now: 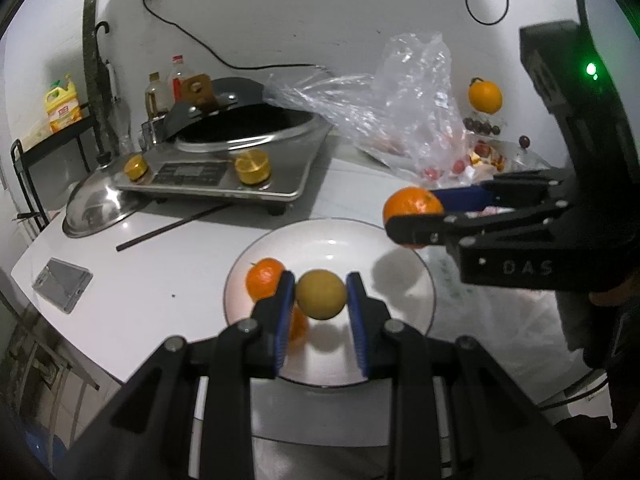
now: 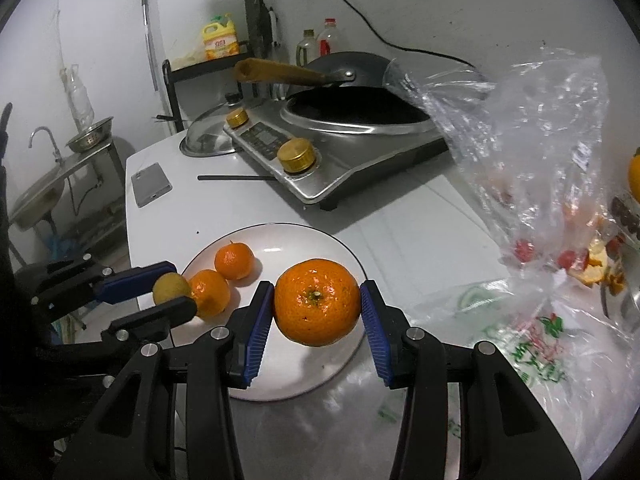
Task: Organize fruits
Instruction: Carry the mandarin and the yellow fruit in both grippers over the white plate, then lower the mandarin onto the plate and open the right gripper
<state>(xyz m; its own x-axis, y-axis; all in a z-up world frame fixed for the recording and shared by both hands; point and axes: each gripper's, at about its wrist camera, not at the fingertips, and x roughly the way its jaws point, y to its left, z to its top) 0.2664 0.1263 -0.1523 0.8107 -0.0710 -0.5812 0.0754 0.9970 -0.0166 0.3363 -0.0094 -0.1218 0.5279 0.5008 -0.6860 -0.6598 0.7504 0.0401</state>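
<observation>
Over the white plate, two mandarins already lie placed. My left gripper clamps a yellow-green fruit, my right gripper clamps a large orange — both unreleased; more fruit remains by the plastic bag.

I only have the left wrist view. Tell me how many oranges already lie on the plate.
Observer: Two small oranges lie on the plate, side by side.
Operator: Describe the right gripper's fruit.
Observer: The right gripper is shut on a big orange, stem end up.
Operator: Report what's left of the table.
Observer: A steel sink with a tap.
</observation>
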